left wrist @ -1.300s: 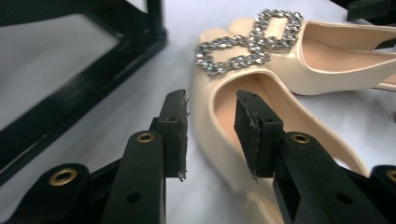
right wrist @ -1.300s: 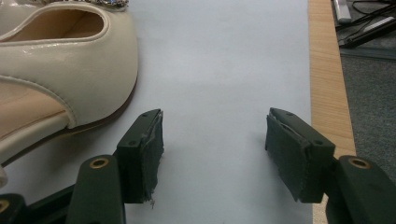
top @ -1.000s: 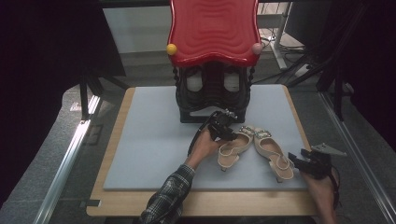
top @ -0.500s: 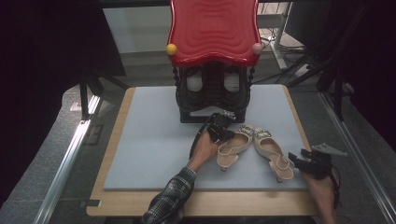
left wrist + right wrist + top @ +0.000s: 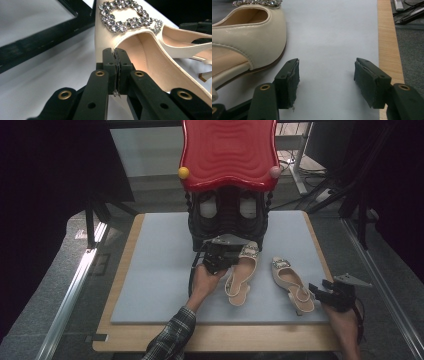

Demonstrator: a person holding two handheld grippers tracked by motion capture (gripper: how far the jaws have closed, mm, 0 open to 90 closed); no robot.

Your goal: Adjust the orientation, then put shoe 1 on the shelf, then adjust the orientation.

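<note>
In the left gripper view the held shoe [image 5: 150,57] runs off the right edge, its heel unseen. The other shoe [image 5: 244,40] is cut by the right gripper view's left edge. The red-topped rack [image 5: 227,215] hides the counter behind it.

two shoes [image 5: 242,272] on mat [image 5: 155,270], rack [image 5: 227,215] behind

Glossy cream leather-look shoe [image 5: 140,47] with sparkling rhinestone buckle [image 5: 127,17]; matt grey mat [image 5: 160,265].

No legible text, label, brand, number or sign anywhere: none on cream shoes [image 5: 242,272], red rack top [image 5: 227,151], blue mat [image 5: 155,265] (rhinestone buckles at top of both gripper views carry no lettering).
</note>
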